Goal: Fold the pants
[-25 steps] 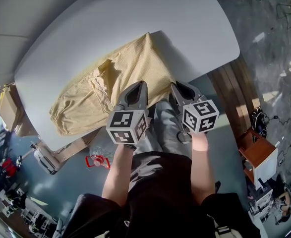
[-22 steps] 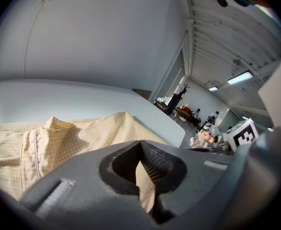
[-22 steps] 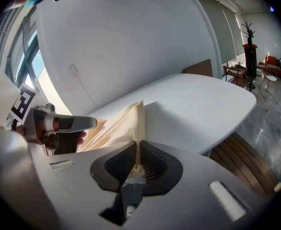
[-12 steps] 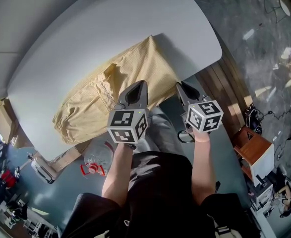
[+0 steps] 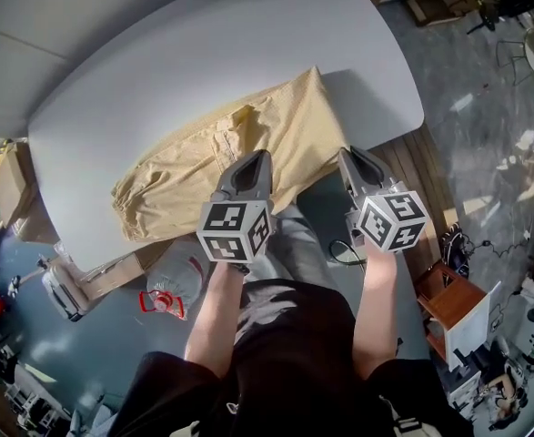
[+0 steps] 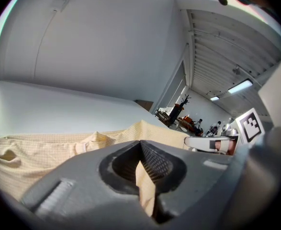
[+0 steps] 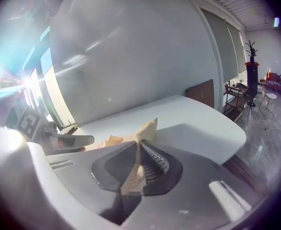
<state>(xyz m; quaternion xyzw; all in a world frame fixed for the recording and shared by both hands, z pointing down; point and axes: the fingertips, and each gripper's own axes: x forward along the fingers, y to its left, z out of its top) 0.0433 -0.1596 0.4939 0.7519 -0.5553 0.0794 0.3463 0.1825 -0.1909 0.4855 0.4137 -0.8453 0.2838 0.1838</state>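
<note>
i'm keeping left gripper (image 5: 256, 158) and right gripper (image 5: 348, 154) clamped on near edge of tan pants (image 5: 186, 167), cloth pinched between both jaw pairs. i'm raising both over last second; near edge lifting off white table (image 5: 203, 53), rest lying flat. i'm judging fold-over is starting.

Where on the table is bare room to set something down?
The table is bare beyond the pants and at its right end past their corner. The near edge is crowded: the left gripper and right gripper both clamp the pants there.
</note>
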